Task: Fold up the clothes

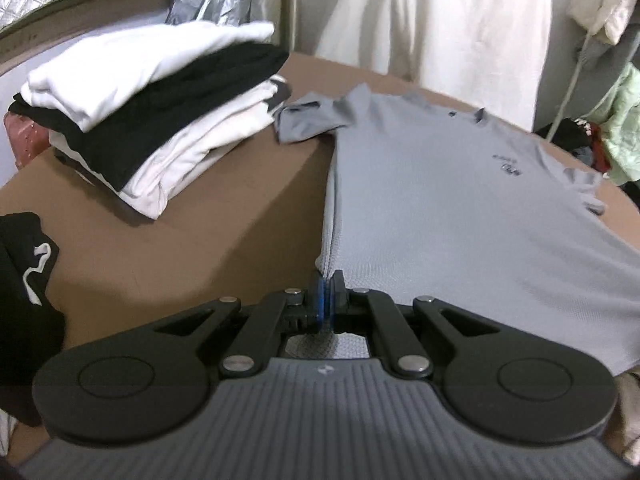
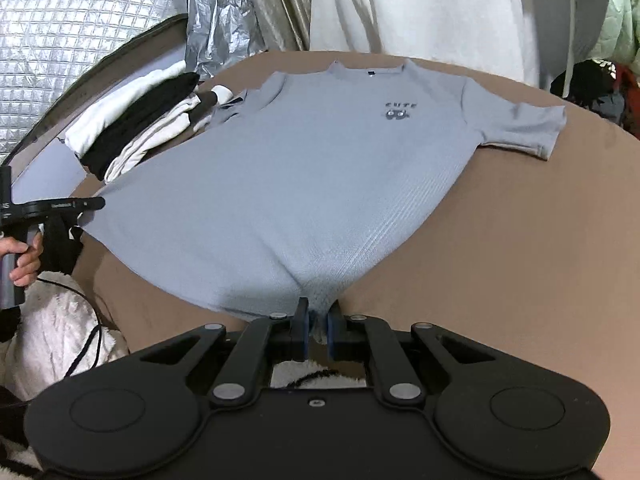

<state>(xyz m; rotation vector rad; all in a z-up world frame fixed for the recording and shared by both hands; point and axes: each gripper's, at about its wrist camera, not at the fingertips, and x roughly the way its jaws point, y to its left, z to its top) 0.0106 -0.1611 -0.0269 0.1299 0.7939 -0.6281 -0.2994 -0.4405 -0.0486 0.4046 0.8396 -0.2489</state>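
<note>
A light grey T-shirt [image 2: 312, 152] lies spread face up on the brown table [image 2: 520, 240], collar at the far side, a small dark print on its chest. My left gripper [image 1: 329, 296] is shut on the shirt's near left hem corner [image 1: 326, 272]. My right gripper [image 2: 318, 320] is shut on a bunched piece of the near right hem. In the right wrist view the left gripper [image 2: 94, 203] shows at the left edge, held by a hand [image 2: 24, 260]. The T-shirt [image 1: 460, 200] fills the right half of the left wrist view.
A stack of folded white and black clothes [image 1: 152, 120] sits on the table's far left, touching the shirt's left sleeve. A black garment [image 1: 24, 280] lies at the near left edge. White fabric [image 2: 420, 8] hangs behind the table. A fluffy white item [image 2: 60, 320] lies below left.
</note>
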